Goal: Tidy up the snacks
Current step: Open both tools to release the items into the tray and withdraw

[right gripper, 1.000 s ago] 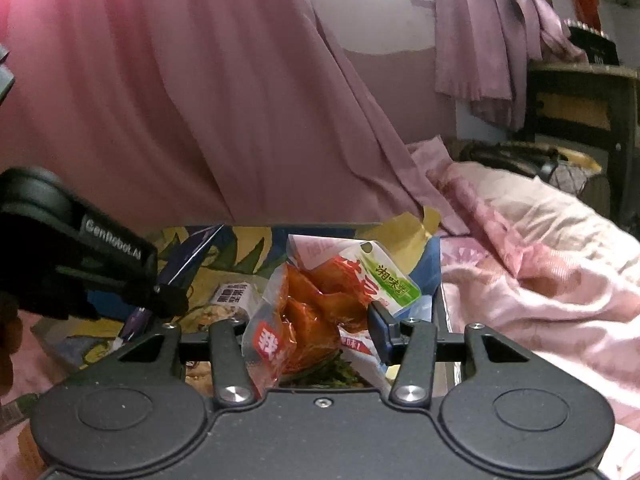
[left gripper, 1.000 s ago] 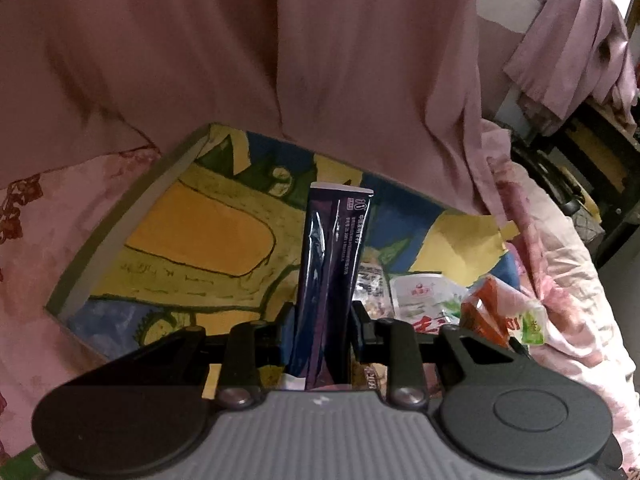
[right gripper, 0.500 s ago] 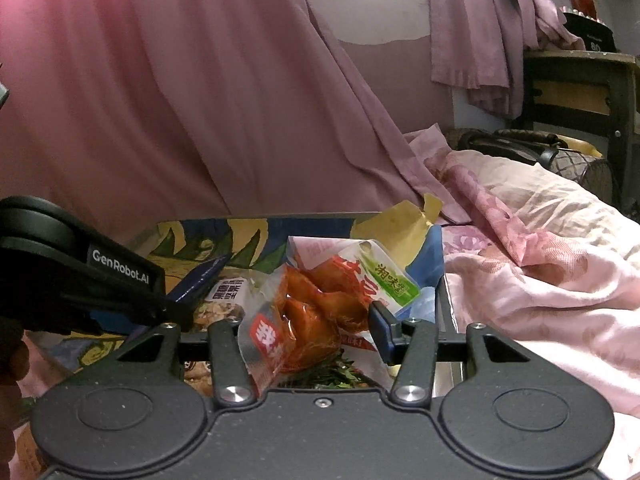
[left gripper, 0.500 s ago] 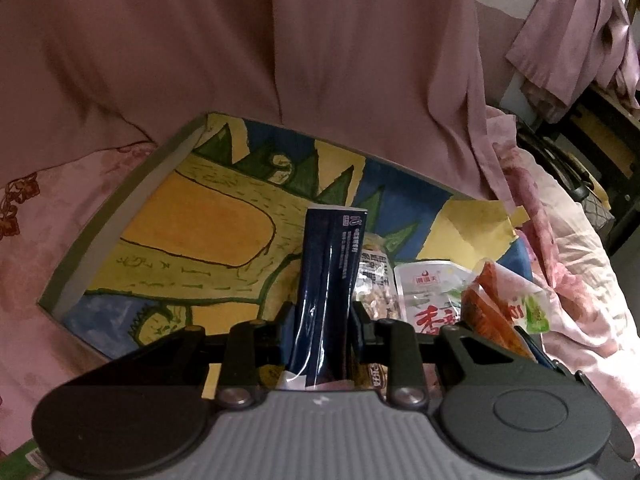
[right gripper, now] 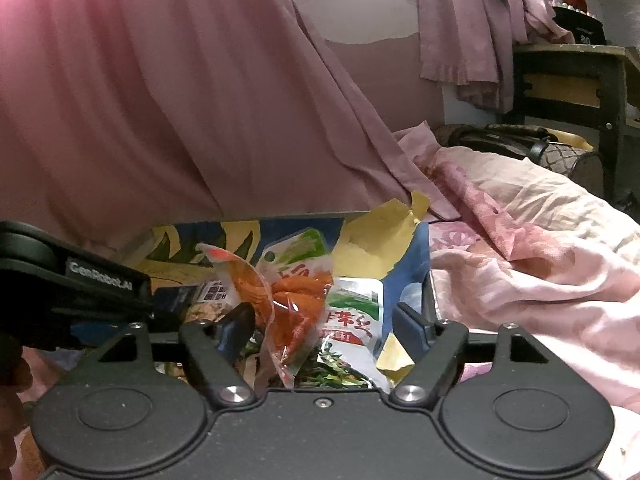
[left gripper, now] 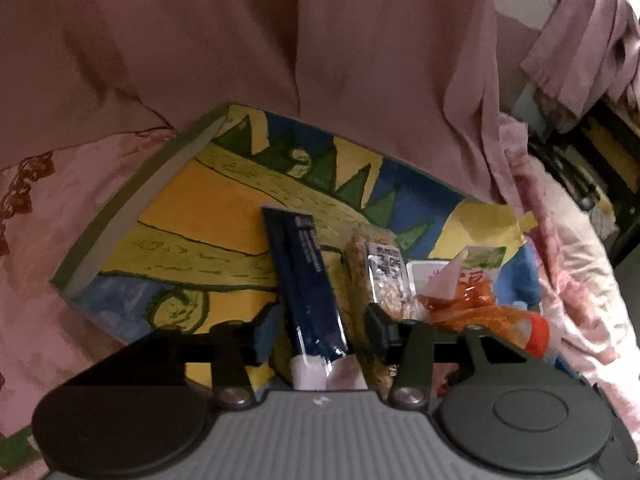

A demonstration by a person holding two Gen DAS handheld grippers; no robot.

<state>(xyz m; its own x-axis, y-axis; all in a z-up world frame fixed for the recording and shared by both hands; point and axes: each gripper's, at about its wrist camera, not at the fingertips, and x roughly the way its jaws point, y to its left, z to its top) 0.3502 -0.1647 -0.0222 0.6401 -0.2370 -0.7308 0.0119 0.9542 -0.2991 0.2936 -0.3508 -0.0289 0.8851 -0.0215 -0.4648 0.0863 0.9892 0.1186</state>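
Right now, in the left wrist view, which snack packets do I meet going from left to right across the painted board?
Dark blue stick packet, lying between the opening jaws of the left gripper → clear peanut packet → orange snack packet with a green corner. All lie on the painted board.

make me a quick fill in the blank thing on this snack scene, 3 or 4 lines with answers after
1. The long packet between the left gripper's jaws is dark ____.
2. The snacks lie on a painted board whose widest patch of colour is ____.
3. The packet of orange snacks sits between the ____ gripper's jaws.
4. The cloth hanging behind the board is ____.

Missing words: blue; yellow; right; pink
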